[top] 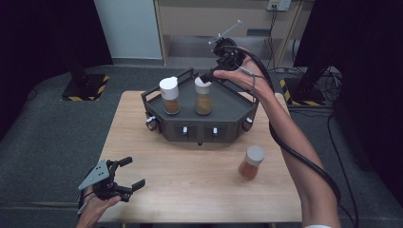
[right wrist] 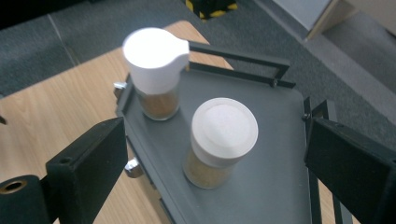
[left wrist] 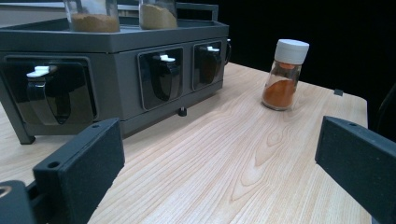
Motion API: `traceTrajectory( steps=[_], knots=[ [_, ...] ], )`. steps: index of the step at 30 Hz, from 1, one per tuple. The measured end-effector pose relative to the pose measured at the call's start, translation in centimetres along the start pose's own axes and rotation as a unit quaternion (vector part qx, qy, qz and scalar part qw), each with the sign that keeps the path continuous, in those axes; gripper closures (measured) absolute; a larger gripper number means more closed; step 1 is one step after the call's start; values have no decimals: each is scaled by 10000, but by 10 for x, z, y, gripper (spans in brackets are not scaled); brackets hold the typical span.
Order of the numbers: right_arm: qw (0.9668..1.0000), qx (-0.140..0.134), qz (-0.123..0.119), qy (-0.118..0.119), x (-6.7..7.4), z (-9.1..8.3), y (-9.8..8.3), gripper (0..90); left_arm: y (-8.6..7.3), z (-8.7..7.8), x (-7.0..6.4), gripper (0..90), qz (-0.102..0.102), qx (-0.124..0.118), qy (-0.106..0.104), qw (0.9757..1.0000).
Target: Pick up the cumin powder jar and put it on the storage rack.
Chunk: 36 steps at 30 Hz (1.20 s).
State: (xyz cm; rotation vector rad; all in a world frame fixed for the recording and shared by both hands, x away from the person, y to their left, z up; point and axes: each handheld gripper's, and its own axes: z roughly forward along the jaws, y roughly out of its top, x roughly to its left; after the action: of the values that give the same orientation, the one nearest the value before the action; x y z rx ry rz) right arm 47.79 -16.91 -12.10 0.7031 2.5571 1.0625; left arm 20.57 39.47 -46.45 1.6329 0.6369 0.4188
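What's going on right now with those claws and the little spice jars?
Left gripper open, low over table. Right gripper open above round-capped jar on rack. Third jar alone on table.

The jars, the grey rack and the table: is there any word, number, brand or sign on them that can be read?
None can be read. The three spice jars carry no labels, and the rack shows no print. The yellow-and-black hazard stripes on the floor stand are a sign without words.

Light wood table (top: 190,190) on grey carpet floor (top: 38,156). Pale wall panel (top: 128,28) behind. Black-yellow hazard-striped stand bases (top: 85,88) either side. Surroundings dark.
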Motion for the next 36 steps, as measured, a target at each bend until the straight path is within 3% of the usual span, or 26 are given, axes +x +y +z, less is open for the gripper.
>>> traceTrajectory(
  steps=[20, 36],
  knots=[
    [9979, -543, -314, -169, 24, -77, -43, 67, 1, 1, -1, 0, 13, 15, 6, 10000],
    [9964, -768, -243, -248, 37, -113, -99, 66, 1, 1, -1, 0, 24, 25, -5, 10000]
  ],
)
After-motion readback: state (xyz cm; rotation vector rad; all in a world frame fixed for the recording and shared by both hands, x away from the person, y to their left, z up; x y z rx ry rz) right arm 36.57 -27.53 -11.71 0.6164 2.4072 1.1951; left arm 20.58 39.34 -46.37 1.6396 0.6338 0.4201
